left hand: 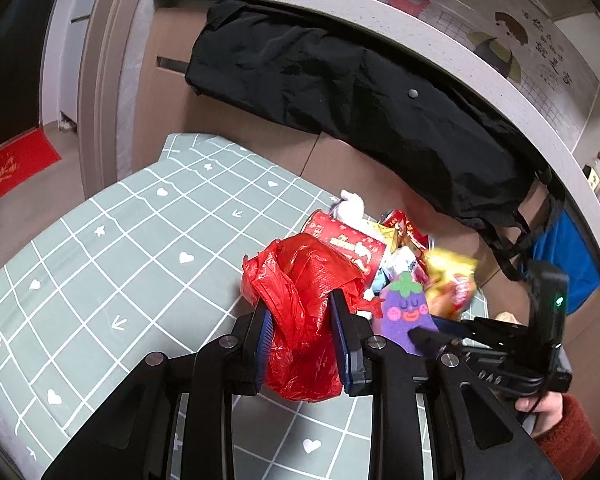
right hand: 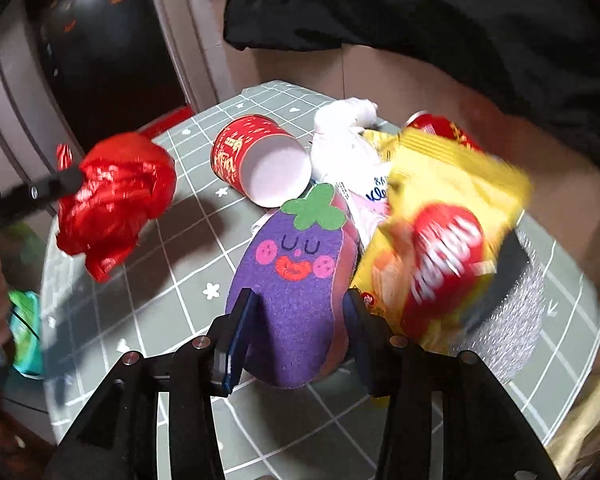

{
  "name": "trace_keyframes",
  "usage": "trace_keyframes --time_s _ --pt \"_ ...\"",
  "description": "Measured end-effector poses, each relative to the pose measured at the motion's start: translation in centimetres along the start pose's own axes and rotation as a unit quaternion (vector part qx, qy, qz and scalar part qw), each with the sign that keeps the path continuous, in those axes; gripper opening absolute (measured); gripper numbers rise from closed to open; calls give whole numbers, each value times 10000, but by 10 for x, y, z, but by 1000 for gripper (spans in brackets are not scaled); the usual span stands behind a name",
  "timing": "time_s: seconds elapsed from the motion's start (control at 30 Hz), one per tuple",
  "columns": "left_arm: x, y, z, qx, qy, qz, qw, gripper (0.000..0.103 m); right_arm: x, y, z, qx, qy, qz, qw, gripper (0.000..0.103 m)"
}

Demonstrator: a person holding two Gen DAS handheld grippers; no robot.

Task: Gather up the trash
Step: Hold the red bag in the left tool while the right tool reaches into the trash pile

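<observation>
The left gripper [left hand: 300, 336] has its two blue-padded fingers [left hand: 346, 344] closed partway on a crumpled red plastic bag [left hand: 300, 292], the film bunched between the pads and bulging out above and below them; in the right wrist view the same bag [right hand: 116, 196] hangs clear of the table, pinched at its left side by a dark finger; the right gripper [right hand: 300, 324] stands with its jaws partly open around the lower end of a purple eggplant-shaped sponge [right hand: 296, 280] with a green felt stalk and a smiling face; the left pad [right hand: 244, 328] lies against the sponge's edge, but whether the right pad presses on it cannot be told; no earlier view is at hand to judge more. The sponge leans tilted over the table [right hand: 172, 292], which wears a grey-green cloth with a white grid, hearts and stars; the rest of the trash sits heaped toward the table's far right edge: a red paper cup [right hand: 256, 160] on its side with its white mouth facing the camera, a crumpled white tissue [right hand: 348, 128] behind it, a tissue packet with blue lettering [right hand: 374, 192] just beside the sponge, and a blurred yellow chip bag [right hand: 444, 232] touching the sponge's right side; a black jacket [left hand: 340, 80] hangs behind the table.
</observation>
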State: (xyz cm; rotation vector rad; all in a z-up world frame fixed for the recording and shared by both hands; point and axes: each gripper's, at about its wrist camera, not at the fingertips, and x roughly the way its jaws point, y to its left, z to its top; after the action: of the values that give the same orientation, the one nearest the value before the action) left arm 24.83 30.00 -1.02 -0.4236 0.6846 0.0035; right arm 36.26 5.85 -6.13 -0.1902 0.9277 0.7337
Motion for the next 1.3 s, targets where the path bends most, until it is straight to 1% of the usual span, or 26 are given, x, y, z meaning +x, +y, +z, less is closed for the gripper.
trace_keyframes --time_s 0.07,0.1,0.13,0.2,0.23,0.27,0.3,0.37,0.4,0.43,0.47,0.5,0.53,0.6,0.67,0.7,0.8,0.83,0.97,1.03,1.1,1.13,1.17,1.2,1.23,1.3 --pt "-3 -6 1 67 -82 30 9999 28 -13 -3 0 195 -181 122 9996 17" --pt "-5 -8 2 102 -124 29 9999 28 -19 -3 1 243 -279 150 9992 11" --pt "-7 -13 3 144 -182 15 9997 28 -28 -2 2 242 -412 106 9988 4" --pt "-10 -18 4 181 -248 -25 9995 28 -43 4 2 106 -611 -26 9981 4" --pt "-11 -21 5 185 -267 -43 9995 28 -49 6 2 49 -664 -21 9978 4" --pt "-11 -23 5 182 -265 -55 9995 28 -54 6 2 62 -702 72 9975 4" --pt "-10 -24 4 176 -252 -63 9995 28 -57 4 1 120 -732 194 9971 4" --pt "-8 -25 1 147 -177 -116 9997 28 -62 -7 -5 348 -706 758 9940 8" --pt "-6 -25 0 138 -129 -152 9997 28 -61 -10 -8 434 -654 968 9922 10" --pt "-3 -25 -2 130 -66 -172 9997 28 -58 -11 -10 481 -597 1059 9914 22" --pt "-2 -26 -4 124 -29 -167 9998 28 -55 -10 -16 490 -554 1069 9915 38" --pt "0 -26 -5 114 11 -160 9998 28 -52 -8 -19 477 -517 1018 9923 42" --pt "2 -26 -7 101 45 -173 9998 28 -46 -7 -25 460 -437 882 9941 43" --pt "4 -25 -9 80 90 -204 9997 28 -39 -7 -34 539 -375 656 9957 43" --pt "8 -25 -12 64 154 -249 9996 28 -30 -15 -38 771 -356 653 9942 43" --pt "11 -25 -13 68 202 -274 9994 28 -28 -18 -38 850 -361 671 9935 43" --pt "23 -27 -18 113 348 -256 9990 28 -16 -22 -31 910 -434 452 9939 43" --pt "29 -26 -20 91 439 -234 9987 28 -10 -23 -28 933 -404 444 9938 43" --pt "44 -17 -25 -34 676 -165 9976 28 13 -25 -24 1031 -185 777 9915 44" --pt "46 -13 -25 -102 669 -172 9976 28 18 -25 -21 1069 -153 892 9901 44" --pt "44 -11 -23 -144 644 -180 9977 28 17 -23 -19 1095 -167 871 9900 44" --pt "43 -10 -22 -132 615 -143 9979 28 15 -22 -18 1108 -225 895 9895 39" --pt "42 -10 -21 -103 580 -82 9982 28 13 -21 -17 1119 -254 943 9889 32" --pt "41 -10 -21 -82 545 -34 9985 28 10 -19 -15 1121 -305 1026 9879 29" --pt "40 -9 -20 -86 533 -27 9985 28 5 -16 -12 1081 -413 1116 9870 23" --pt "40 -8 -21 -141 558 -68 9983 28 -8 -5 -10 898 -606 1149 9874 20"
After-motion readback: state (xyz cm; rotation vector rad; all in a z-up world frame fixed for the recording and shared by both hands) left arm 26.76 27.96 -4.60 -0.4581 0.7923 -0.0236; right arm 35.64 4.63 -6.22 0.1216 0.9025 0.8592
